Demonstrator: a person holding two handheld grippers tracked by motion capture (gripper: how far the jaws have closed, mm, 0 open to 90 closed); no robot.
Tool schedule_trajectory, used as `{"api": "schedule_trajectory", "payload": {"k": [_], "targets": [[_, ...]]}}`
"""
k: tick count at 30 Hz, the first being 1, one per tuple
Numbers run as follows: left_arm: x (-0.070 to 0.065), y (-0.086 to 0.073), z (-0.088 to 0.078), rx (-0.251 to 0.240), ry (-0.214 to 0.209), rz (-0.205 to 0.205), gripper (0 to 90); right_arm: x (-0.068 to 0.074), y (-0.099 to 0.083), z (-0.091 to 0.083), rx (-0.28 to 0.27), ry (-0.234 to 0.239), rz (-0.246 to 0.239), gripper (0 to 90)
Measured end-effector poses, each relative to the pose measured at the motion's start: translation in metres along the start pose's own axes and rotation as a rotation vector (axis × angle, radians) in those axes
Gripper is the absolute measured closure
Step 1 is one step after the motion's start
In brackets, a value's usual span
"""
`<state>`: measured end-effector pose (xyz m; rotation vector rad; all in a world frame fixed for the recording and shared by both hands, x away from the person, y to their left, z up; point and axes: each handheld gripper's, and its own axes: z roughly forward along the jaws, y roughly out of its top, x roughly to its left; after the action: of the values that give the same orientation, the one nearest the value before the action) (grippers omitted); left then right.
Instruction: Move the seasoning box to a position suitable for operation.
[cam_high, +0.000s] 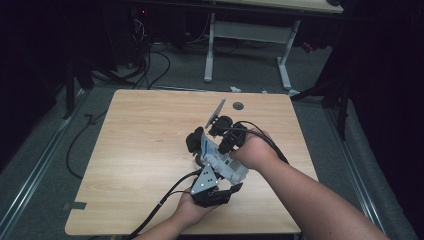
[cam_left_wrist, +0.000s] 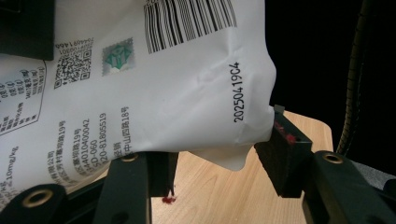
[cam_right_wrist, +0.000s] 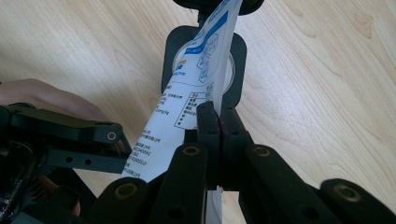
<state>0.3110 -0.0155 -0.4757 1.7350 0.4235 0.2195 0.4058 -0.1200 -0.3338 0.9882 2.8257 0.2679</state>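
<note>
A white pouch (cam_high: 226, 166) with blue print and black text hangs between my two grippers over the middle of the wooden table (cam_high: 140, 150). My right gripper (cam_high: 214, 149) comes in from the right. In the right gripper view it (cam_right_wrist: 218, 116) is shut on the pouch's (cam_right_wrist: 187, 100) edge. My left gripper (cam_high: 216, 172) rises from the near edge. In the left gripper view its jaws (cam_left_wrist: 219, 154) stand apart, with the pouch's (cam_left_wrist: 177, 79) lower corner resting against the right pad. Under the pouch lies a black rounded-square object (cam_right_wrist: 172, 51) with a white round middle (cam_high: 194, 141).
A small round hole (cam_high: 238, 105) sits near the table's far edge. Beyond the table stands a white desk frame (cam_high: 209, 55), with cables (cam_high: 150, 65) on the grey floor. The left half of the tabletop is bare wood.
</note>
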Motion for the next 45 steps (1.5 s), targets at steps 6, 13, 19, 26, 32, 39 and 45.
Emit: {"api": "schedule_trajectory", "payload": {"k": [6,13,19,26,32,39,45], "targets": [[0.0000,0.0000,0.0000,-0.001,0.000,0.000,51.4,0.0003,0.0001,0.0002,0.000,-0.002,0.000,89.6],[0.0002,-0.0002,0.0000,0.003,0.002,0.006,51.4,0.0005,-0.0002,0.0005,-0.004,-0.004,0.000,89.6],[-0.0001,-0.0007,0.0003,0.005,0.002,0.009,51.5,-0.0004,-0.0014,0.0007,-0.005,0.000,-0.002,89.6],[0.0001,-0.0004,0.0001,0.003,0.004,0.008,51.7,-0.0005,-0.0016,0.0003,-0.009,-0.001,0.002,89.6],[0.0004,-0.0003,-0.0001,0.003,0.007,0.008,51.7,-0.0008,-0.0008,0.0008,-0.011,0.001,-0.001,89.6],[0.0002,-0.0005,0.0000,0.001,0.010,0.008,51.7,-0.0004,-0.0008,0.0004,-0.012,0.000,0.001,89.6],[-0.0008,-0.0019,0.0005,0.002,0.012,0.013,51.8,-0.0005,-0.0021,-0.0004,-0.014,-0.003,-0.002,89.5]]}}
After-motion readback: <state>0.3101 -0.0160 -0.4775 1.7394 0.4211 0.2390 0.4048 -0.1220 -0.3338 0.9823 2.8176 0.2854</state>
